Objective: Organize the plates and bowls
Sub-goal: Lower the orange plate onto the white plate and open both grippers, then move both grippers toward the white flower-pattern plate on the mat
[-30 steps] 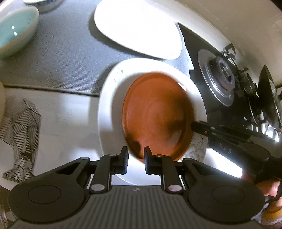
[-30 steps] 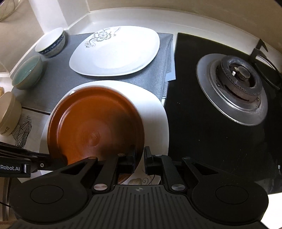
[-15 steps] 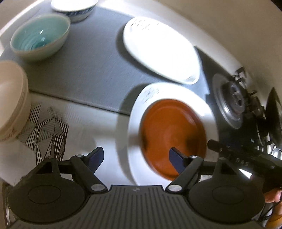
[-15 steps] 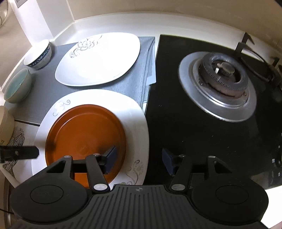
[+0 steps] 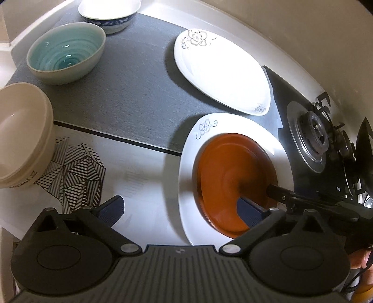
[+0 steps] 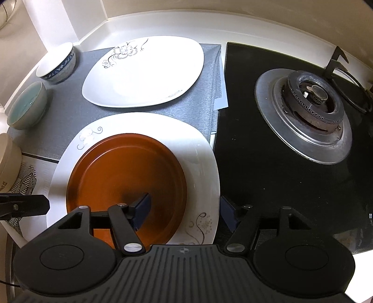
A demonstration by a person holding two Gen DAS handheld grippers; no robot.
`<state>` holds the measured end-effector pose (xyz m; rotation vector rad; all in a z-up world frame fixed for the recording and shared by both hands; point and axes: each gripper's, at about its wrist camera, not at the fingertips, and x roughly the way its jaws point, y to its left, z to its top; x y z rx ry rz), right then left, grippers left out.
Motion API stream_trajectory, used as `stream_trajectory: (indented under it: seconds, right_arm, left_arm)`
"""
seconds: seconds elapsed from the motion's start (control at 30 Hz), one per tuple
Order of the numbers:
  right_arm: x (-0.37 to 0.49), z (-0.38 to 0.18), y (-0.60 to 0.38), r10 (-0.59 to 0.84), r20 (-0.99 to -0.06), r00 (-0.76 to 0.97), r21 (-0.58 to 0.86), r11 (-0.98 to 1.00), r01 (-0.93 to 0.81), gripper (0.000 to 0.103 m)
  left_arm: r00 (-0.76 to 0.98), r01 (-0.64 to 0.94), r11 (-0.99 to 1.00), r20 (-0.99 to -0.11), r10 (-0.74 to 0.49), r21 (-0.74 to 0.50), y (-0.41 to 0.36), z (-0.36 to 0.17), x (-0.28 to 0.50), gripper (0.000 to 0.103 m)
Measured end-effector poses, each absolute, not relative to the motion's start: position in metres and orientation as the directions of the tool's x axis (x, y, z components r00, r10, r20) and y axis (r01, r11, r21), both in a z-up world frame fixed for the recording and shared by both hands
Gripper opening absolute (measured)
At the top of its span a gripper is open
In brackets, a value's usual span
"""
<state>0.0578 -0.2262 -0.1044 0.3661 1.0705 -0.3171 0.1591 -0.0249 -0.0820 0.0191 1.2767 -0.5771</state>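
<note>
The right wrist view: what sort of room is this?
Most likely a home kitchen counter: a gas burner set in a black glass hob, with plates and bowls laid out on a grey mat beside it.

Cream bowl (image 5: pixel 22 137) cut off by left edge in both views; its printed lettering only partly readable. Blue-rimmed bowl (image 5: pixel 109 14) clipped by top edge in left wrist view. Near rim of brown plate (image 6: pixel 126 177) hidden behind right tongs (image 6: pixel 184 211) body in right wrist view. White plate under it (image 5: pixel 186 177) smeared by blur along left rim in left wrist view. Hand (image 5: pixel 360 258) at right edge, only sliver visible. Far burner grate (image 6: pixel 349 70) cut by frame edge.
</note>
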Motion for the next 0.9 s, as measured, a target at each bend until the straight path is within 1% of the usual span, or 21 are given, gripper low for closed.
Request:
stream_trajectory:
  seconds: [0.3, 0.47, 0.67, 0.9]
  right_arm:
    - [0.068, -0.104, -0.208, -0.042, -0.887, 0.46, 0.153, 0.913, 0.379, 0.068]
    - [0.065, -0.097, -0.21, -0.033, -0.877, 0.479, 0.167, 0.914, 0.369, 0.067]
    - [0.056, -0.077, -0.21, -0.036, -0.855, 0.517, 0.178, 0.916, 0.358, 0.073]
    - [0.052, -0.059, -0.196, -0.034, -0.837, 0.547, 0.168, 0.934, 0.315, 0.075]
  left_arm:
    - [0.201, 0.42, 0.867, -0.903, -0.378, -0.269, -0.022, -0.077, 0.159, 0.103]
    - [0.253, 0.429, 0.882, -0.911, -0.325, -0.196, -0.022, -0.072, 0.157, 0.103]
    - [0.291, 0.452, 0.881, -0.911, -0.291, -0.137, -0.023, -0.066, 0.156, 0.103]
    - [0.316, 0.469, 0.877, -0.907, -0.279, -0.106, -0.026, -0.06, 0.153, 0.103]
